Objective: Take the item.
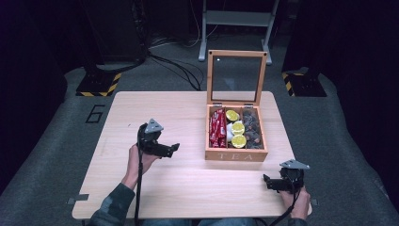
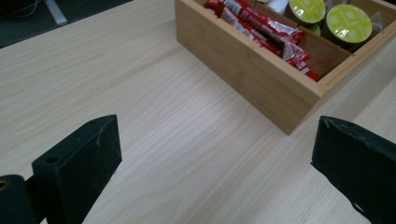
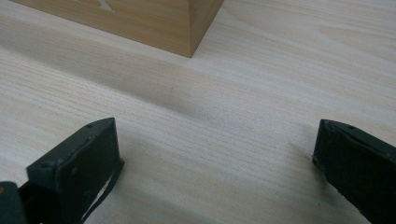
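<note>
1. The left hand-held gripper (image 1: pixel 175 147) hovers above the tabletop (image 1: pixel 188 117), jaws spread wide, pointing toward the tea box (image 1: pixel 236 155).
2. The right hand-held gripper (image 1: pixel 267 180) is released too (holding nothing), near the box's front right corner.
3. The box's lid (image 1: pixel 236 75) stands upright; red sachets (image 1: pixel 217 127) fill its left compartment.

The table (image 1: pixel 155 188) is pale wood with a fine straight grain. The tea box (image 1: pixel 236 155) on its right half is a warmer honey-coloured wood, with pale letters on its near wall. In its left compartment lie bright red sachets (image 1: pixel 217 128) with white print; in the middle sit capsules (image 1: pixel 238 141) with yellow-green tops; the right compartment holds dark grey-brown pieces (image 1: pixel 253 129). Both grippers, the left gripper (image 1: pixel 175 148) and the right gripper (image 1: pixel 266 181), are matt black with grey top plates. Black-and-yellow striped blocks (image 1: pixel 99 84) stand on the grey floor (image 1: pixel 42 141) beyond.
</note>
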A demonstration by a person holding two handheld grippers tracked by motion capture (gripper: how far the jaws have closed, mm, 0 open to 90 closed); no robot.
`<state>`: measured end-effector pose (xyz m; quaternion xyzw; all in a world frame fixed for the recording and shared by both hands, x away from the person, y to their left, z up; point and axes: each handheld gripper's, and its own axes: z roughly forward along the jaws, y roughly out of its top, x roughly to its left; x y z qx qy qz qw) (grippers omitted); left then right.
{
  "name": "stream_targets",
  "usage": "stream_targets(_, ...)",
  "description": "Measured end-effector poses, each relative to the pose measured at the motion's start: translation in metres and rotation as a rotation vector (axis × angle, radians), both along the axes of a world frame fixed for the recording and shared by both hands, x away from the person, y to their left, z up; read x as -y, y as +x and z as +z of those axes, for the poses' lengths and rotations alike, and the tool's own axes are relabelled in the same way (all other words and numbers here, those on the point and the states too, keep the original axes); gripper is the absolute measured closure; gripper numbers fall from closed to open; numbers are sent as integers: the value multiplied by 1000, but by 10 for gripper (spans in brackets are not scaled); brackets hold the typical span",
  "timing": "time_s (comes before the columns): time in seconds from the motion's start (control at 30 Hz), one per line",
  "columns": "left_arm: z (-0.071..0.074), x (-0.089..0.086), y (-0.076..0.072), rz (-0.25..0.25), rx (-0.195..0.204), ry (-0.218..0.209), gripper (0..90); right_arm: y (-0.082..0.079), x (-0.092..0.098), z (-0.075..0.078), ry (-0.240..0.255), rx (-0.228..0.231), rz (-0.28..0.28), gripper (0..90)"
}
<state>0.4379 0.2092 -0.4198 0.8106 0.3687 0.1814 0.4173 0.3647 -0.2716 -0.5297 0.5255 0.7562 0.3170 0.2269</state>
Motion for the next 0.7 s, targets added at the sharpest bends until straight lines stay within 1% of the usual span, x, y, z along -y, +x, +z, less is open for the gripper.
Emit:
stream_targets(0.07,5,13,5,-26,6,-4,19,0,0,0,1,3,-1,0)
stream_targets(0.17,9,28,10,-55,12,-3,23,0,0,0,2,7,-1,1)
stream_targets(0.27,10,44,15,-83,9,4,28,0,0,0,3,8,-1,2)
stream_targets(0.4,13,63,23,-116,1,-6,30,0,0,0,3,8,-1,4)
stream_targets(0.43,14,66,25,-125,-4,-3,30,0,0,0,3,9,-1,5)
stream_targets(0.47,15,73,27,-131,-1,-12,30,0,0,0,3,9,-1,5)
stream_targets(0.53,16,83,30,-151,-7,-9,37,0,0,0,3,9,0,6)
stream_targets(0.63,17,98,36,-178,-2,-3,45,0,0,0,2,9,-1,7)
stream_targets(0.7,16,108,40,-197,-14,-12,48,-1,0,0,2,9,0,8)
